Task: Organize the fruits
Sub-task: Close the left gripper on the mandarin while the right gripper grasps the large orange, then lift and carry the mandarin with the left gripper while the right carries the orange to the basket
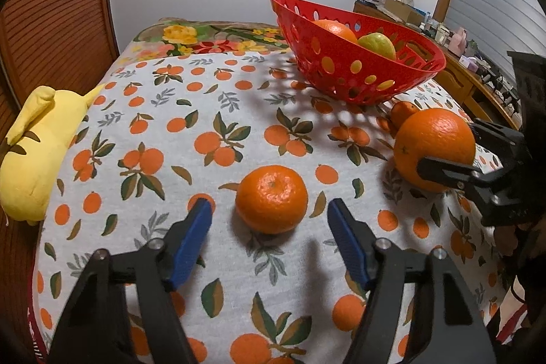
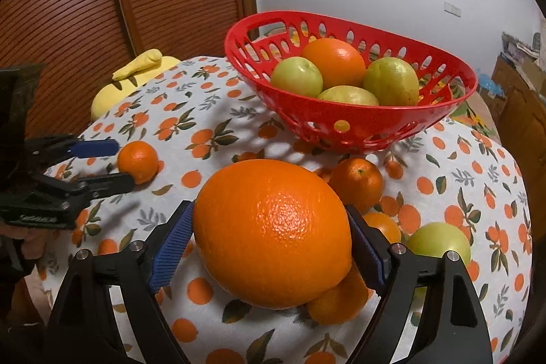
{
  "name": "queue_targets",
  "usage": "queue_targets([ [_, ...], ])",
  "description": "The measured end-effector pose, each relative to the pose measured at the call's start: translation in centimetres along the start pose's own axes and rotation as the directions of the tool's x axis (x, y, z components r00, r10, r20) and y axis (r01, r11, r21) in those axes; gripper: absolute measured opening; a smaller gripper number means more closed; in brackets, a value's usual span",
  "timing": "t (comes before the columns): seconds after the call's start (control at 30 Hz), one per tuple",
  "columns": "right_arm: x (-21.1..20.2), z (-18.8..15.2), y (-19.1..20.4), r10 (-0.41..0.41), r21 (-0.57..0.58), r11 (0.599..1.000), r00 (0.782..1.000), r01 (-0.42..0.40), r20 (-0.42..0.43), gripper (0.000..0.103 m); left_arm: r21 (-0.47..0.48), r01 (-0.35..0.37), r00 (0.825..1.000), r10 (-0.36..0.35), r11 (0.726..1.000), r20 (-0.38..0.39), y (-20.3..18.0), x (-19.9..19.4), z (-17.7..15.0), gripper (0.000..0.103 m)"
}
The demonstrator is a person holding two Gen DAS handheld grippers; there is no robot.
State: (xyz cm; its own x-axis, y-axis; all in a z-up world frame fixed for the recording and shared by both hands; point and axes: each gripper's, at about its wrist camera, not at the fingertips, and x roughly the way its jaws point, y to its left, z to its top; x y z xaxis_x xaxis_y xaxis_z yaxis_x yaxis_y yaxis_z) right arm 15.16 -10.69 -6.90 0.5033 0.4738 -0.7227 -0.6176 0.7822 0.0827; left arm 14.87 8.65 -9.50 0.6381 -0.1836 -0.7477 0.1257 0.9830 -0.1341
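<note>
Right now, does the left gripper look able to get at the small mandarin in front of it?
Probably yes: the left gripper is open, the mandarin sits just ahead between its fingers, and nothing lies between them.

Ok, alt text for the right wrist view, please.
The right gripper clamps a large orange above a fruit-print tablecloth. Behind, a red perforated basket holds an orange and three green fruits; at left, the open left gripper flanks a mandarin.
</note>
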Motion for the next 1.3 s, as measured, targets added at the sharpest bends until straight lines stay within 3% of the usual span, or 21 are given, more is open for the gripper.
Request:
queue_targets([
  [0.4,-0.1,-0.9,1.3,-0.004,-0.049,0.999,1.0,0.004,-0.01,0.087,0.0,-0.011,1.0,0.011,1.0,-0.022,-0.1,1.1,0.0,0.055],
  [0.47,-0.1,-0.9,1.4,-0.009,-0.053,0.999,1.0,0.009,-0.007,0.087,-0.001,-0.01,1.0,0.01,1.0,-0.019,0.0,1.1,-0.1,0.046],
  [0.73,-0.4,-0.7,1.5,0.003,-0.038,0.999,1.0,-0.002,0.009,0.087,-0.009,-0.011,1.0,0.011,1.0,-0.002,-0.1,0.5,-0.3,0.044],
  [1.2,-5.6,1.2,1.0,0.007,-0.041,0.999,0.994,-0.003,0.111,0.083,0.008,0.003,0.998,-0.003,1.0,0.07,-1.5,-2.6,1.8,0.044],
  [1.3,-5.1,1.3,1.2,0.034,-0.064,0.998,0.996,-0.029,0.083,0.082,0.02,0.006,0.997,-0.007,1.0,0.073,-2.0,-2.7,2.0,0.044],
])
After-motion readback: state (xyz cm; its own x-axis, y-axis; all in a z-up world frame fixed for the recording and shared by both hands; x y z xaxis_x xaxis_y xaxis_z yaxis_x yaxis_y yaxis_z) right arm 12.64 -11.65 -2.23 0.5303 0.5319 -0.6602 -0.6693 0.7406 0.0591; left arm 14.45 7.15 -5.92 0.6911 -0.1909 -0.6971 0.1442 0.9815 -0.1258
